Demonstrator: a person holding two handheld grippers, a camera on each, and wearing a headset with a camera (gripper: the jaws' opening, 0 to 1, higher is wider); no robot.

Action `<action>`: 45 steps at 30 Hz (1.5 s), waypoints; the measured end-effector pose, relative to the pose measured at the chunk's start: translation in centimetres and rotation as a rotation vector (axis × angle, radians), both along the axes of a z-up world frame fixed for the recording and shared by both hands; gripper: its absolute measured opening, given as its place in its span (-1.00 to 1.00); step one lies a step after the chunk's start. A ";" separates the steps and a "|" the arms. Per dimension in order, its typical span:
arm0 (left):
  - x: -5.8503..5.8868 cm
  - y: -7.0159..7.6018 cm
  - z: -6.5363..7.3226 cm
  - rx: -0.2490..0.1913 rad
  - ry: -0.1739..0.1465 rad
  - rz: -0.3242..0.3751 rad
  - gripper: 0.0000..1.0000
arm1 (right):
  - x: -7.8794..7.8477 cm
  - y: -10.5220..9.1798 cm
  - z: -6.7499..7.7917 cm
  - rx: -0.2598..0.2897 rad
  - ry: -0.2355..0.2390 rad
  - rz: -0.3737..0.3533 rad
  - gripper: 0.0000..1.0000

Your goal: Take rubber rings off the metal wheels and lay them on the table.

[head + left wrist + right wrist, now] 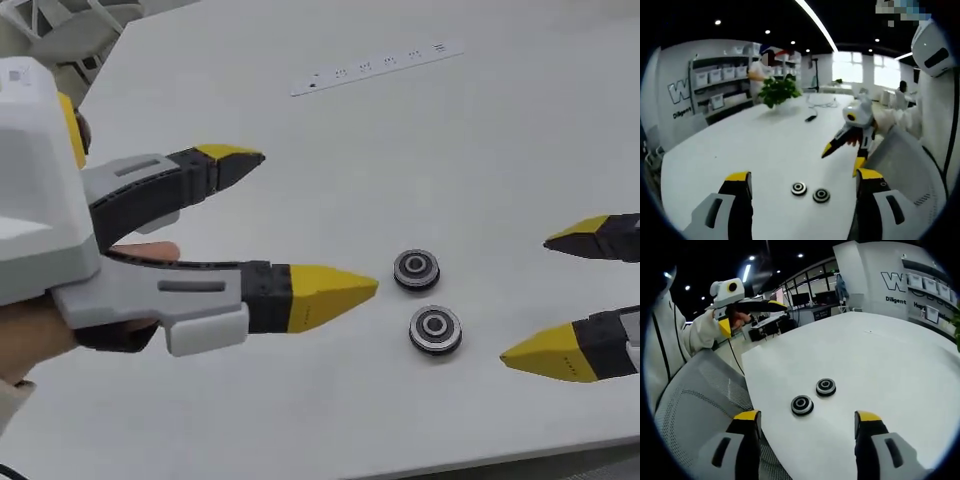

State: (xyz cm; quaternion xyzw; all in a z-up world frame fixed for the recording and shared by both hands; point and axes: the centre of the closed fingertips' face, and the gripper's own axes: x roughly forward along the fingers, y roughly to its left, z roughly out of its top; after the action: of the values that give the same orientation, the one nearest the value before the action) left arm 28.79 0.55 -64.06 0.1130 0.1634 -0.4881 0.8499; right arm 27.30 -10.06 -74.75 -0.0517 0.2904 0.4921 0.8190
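Hovering above the table, the left gripper has its jaws spread wide apart and grips nothing. The right gripper faces it from the opposite side, jaws likewise apart and empty.

Two metal wheels lie flat on the table between the two grippers, close together but not touching. The far wheel lies just beyond the tip of the left gripper's nearer jaw. The near wheel lies beside it, near the right gripper's nearer jaw tip. Each wheel carries a black rubber ring around its rim.

In both gripper views, the wheels sit ahead of the jaws, within the gap between them.

A white power strip lies well beyond the left gripper's farther jaw.
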 end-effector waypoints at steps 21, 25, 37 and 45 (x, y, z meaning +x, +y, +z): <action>1.0 -4.4 -1.4 -0.086 -0.012 -0.107 0.44 | 0.3 1.9 0.1 0.005 -0.004 0.123 0.34; 1.2 -4.6 -3.2 -0.064 0.010 -0.106 0.38 | 0.3 2.2 0.1 0.006 -0.011 0.144 0.29; 0.6 -5.5 -6.6 -0.052 0.063 -0.136 0.15 | 0.7 3.1 -1.1 0.030 -0.008 0.178 0.09; -0.3 -6.0 -8.9 -0.028 0.097 -0.152 -0.04 | 0.6 3.7 -2.4 0.021 -0.012 0.177 0.00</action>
State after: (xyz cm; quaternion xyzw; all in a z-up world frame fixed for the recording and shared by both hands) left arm 28.48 -5.40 -72.94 0.0895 0.1887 -0.5585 0.8028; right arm 27.86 -6.35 -77.17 -0.0713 0.2745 0.5652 0.7747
